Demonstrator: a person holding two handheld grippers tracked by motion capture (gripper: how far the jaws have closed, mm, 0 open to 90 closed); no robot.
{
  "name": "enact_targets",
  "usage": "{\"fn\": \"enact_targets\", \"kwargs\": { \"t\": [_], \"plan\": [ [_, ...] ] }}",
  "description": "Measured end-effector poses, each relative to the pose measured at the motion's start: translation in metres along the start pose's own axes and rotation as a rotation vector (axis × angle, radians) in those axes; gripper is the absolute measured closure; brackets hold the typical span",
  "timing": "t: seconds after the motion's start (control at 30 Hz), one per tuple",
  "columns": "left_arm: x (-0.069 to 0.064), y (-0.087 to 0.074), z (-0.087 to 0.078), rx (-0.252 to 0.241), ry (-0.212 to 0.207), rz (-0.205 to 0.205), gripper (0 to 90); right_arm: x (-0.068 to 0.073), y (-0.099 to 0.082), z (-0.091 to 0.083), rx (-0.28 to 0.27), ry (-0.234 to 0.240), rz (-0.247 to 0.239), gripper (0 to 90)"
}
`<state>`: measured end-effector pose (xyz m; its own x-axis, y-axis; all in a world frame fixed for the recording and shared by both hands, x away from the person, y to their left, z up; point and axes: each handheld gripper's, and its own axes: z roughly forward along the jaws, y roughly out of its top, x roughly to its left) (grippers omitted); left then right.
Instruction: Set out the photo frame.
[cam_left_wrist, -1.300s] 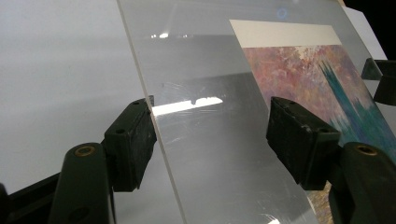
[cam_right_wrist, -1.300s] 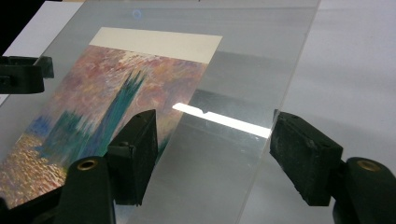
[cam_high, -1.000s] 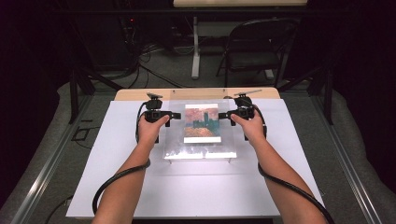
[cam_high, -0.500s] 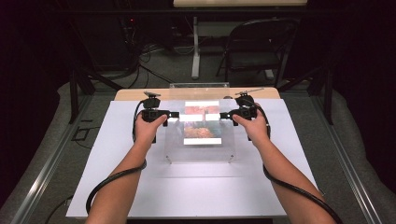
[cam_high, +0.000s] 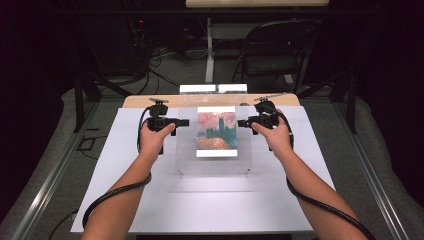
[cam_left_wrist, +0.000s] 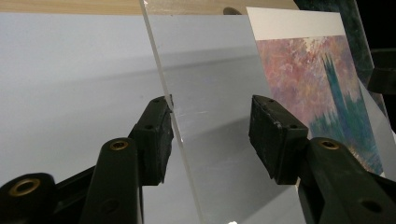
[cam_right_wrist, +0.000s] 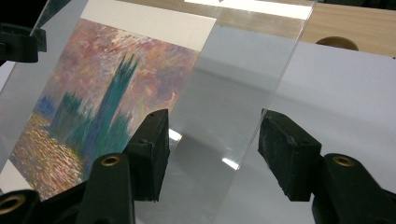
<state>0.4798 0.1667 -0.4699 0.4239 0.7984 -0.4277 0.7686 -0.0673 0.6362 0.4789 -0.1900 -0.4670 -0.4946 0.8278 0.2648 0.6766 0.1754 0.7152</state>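
Observation:
A clear acrylic sheet (cam_high: 215, 162) lies in the middle of the white table top (cam_high: 125, 200), with a print of a pink and teal painting (cam_high: 216, 131) on it. My left gripper (cam_high: 185, 122) is at the sheet's left edge. Its jaws stand open in the left gripper view, and the sheet edge (cam_left_wrist: 187, 154) runs between them, touching the left jaw, so my left gripper (cam_left_wrist: 210, 112) grips nothing. My right gripper (cam_high: 241, 122) is at the sheet's right edge. It is open too, with the right edge (cam_right_wrist: 261, 112) inside the gap of my right gripper (cam_right_wrist: 215, 126).
A wooden strip (cam_high: 150, 101) borders the far side of the table. A folding chair (cam_high: 272, 47) and cables stand on the floor beyond it. Metal rails (cam_high: 55, 170) run along both sides. White table surface lies free in front of the sheet.
The sheet's tilt has shifted: glare crossed the print half a second ago and is gone now. Its near edge sits closer to me. Both hands stayed at its sides.

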Motion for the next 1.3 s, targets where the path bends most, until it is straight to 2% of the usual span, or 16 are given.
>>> {"fn": "enact_targets", "kwargs": {
  "t": [0.5, 0.8, 1.3],
  "plan": [
    [-0.011, -0.003, -0.019, -0.015, 0.004, 0.038, 54.3, 0.015, 0.002, -0.020, -0.012, -0.010, -0.051, 43.5],
    [-0.020, -0.006, -0.035, -0.011, 0.004, 0.082, 57.3, 0.024, 0.000, -0.035, -0.027, -0.011, -0.076, 44.2],
    [-0.031, -0.017, -0.057, -0.040, -0.010, 0.123, 62.9, 0.037, -0.010, -0.061, -0.061, -0.014, -0.112, 52.1]
  ]
}}
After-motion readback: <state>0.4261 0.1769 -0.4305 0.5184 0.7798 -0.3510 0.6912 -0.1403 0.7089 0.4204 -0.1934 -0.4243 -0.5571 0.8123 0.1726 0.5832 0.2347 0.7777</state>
